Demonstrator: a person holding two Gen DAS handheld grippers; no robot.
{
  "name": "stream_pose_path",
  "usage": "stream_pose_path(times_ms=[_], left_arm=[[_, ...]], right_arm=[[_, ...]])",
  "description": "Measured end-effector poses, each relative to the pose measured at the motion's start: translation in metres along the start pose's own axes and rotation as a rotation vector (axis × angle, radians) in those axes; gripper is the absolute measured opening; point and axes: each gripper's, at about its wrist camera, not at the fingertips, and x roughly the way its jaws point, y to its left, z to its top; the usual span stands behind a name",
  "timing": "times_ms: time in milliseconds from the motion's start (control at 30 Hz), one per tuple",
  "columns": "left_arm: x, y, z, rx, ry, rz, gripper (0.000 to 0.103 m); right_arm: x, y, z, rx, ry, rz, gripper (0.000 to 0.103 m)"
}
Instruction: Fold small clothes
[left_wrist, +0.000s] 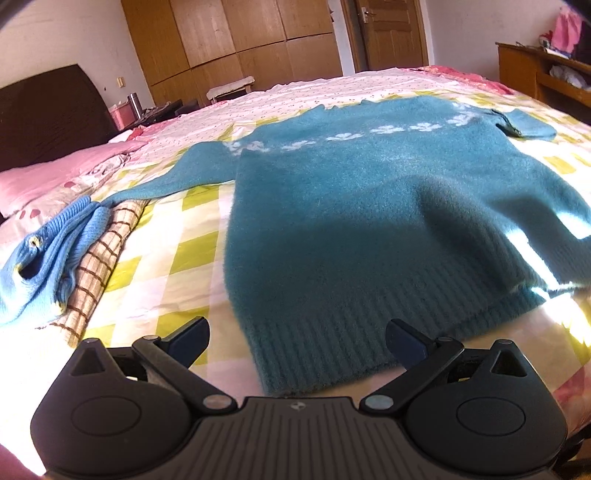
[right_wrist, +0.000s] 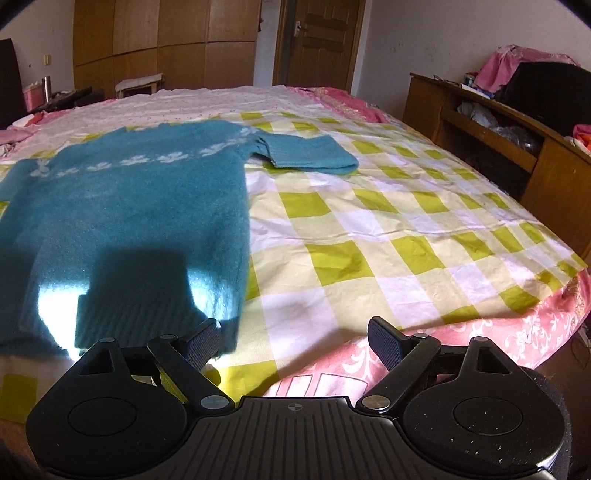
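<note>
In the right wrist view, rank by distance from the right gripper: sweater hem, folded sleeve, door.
From the right gripper:
1. Sweater hem, near left.
2. Folded sleeve, mid-bed, pointing right.
3. Door, far wall, centre.

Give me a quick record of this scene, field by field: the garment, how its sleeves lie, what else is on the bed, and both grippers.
garment: teal sweater, flat on the checked sheet, hem nearest the cameras
sleeves: both spread outward, unfolded
other clothes: light blue knit piled to the sweater's left
left gripper: open, over the hem, holding nothing
right gripper: open, by the hem's right corner, holding nothing
</note>
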Motion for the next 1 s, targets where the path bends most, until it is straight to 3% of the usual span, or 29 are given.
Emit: stream_pose_path(times_ms=[233, 400, 700, 867, 1000], left_arm=[[-0.002, -0.008, -0.016, 0.099, 0.012, 0.008, 0.103], [0.008, -0.01, -0.018, 0.128, 0.038, 0.084, 0.103], [0.01, 0.007, -0.012, 0.034, 0.053, 0.111, 0.103], [0.018, 0.031, -0.012, -0.022, 0.089, 0.207, 0.103], [0.014, 0.038, -0.011, -0.096, 0.099, 0.124, 0.1]], right_arm=[[-0.002, 0.032, 0.003, -0.062, -0.038, 0.141, 0.089], [0.002, 0.041, 0.001, -0.073, -0.039, 0.186, 0.089], [0.009, 0.041, -0.001, -0.049, -0.031, 0.21, 0.089], [0.01, 0.041, -0.001, -0.055, -0.038, 0.206, 0.089], [0.014, 0.041, 0.0, -0.053, -0.025, 0.199, 0.089]])
